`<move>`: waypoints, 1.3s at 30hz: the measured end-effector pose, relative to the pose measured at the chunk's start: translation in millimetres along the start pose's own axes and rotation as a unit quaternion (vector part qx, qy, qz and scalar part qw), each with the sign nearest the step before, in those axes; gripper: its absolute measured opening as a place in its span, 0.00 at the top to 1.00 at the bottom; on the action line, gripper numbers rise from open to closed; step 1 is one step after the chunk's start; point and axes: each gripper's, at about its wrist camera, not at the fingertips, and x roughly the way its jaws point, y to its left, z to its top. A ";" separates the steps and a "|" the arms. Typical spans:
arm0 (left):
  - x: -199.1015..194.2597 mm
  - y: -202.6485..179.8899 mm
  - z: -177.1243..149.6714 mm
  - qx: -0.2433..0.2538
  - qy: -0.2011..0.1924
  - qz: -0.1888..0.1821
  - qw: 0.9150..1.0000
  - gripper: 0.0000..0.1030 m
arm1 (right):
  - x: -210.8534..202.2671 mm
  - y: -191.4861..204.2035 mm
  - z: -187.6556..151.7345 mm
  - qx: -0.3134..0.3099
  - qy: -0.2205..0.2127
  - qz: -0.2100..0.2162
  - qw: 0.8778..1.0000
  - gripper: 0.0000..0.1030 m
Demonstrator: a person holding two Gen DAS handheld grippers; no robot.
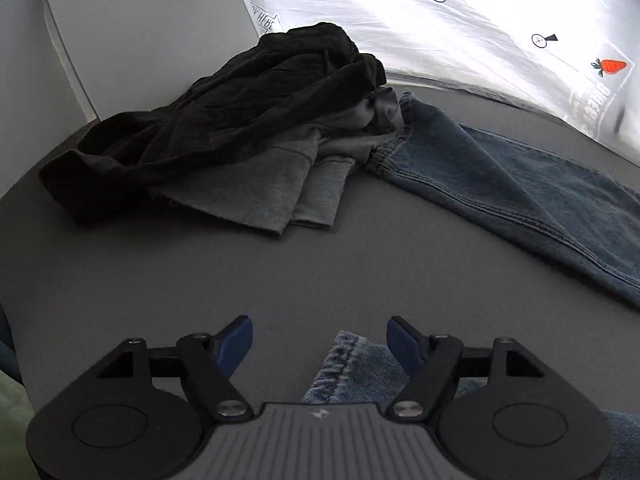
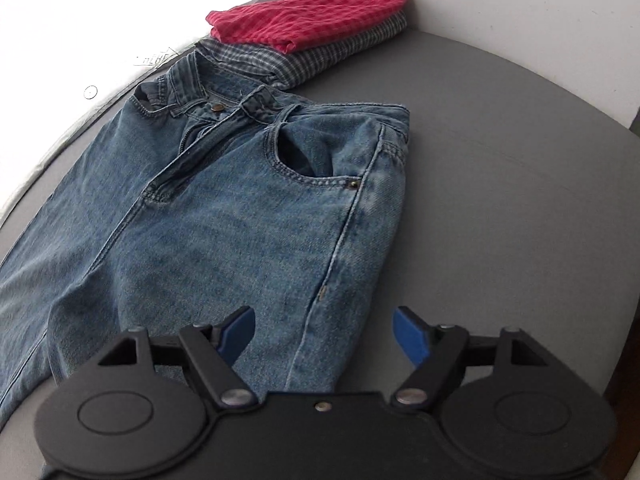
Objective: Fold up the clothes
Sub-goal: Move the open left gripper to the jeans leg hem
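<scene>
We see the jeans [image 2: 224, 208] spread flat on the grey desk [image 2: 500, 220], front side up, waistband at the far end in the right wrist view and the legs running back toward us and off to the left. Their long axis therefore lies roughly along the line between our two grippers: the right gripper [image 2: 324, 334] hangs low over the hip and outer seam near the waist, while the left gripper [image 1: 320, 340] sits at the other end, with a leg hem [image 1: 352, 364] lying just between its jaws. Both sets of jaws stand wide apart and grip nothing. The second leg stretches across the desk to the right in the left wrist view. Beyond the left gripper lies a loose heap of dark clothes [image 1: 224, 120]; beyond the waistband, a folded red checked cloth [image 2: 312, 12] rests on a folded grey checked one [image 2: 320, 56]. Each end of the jeans is nearest its own hand.
</scene>
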 end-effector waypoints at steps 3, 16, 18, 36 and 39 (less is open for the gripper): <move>-0.7 26.0 -4.3 -0.057 0.007 -0.044 0.997 0.24 | -3.9 7.6 -5.4 -0.015 0.000 0.011 1.000 0.25; 24.0 15.6 -20.6 -0.034 0.028 -0.080 0.996 0.86 | -40.2 20.5 -44.5 -0.093 -0.011 0.011 0.996 0.25; 20.3 14.9 -17.6 -0.047 0.019 -0.062 0.997 0.93 | -47.4 21.0 -50.4 -0.112 -0.020 -0.003 0.994 0.25; 2.3 72.6 31.8 -0.050 -0.006 -0.057 0.997 0.51 | -46.7 24.8 -79.7 -0.122 -0.012 0.009 0.992 0.24; 14.8 48.7 9.3 0.004 0.030 -0.074 0.997 0.45 | -44.5 28.3 -77.1 -0.113 -0.005 0.018 0.993 0.24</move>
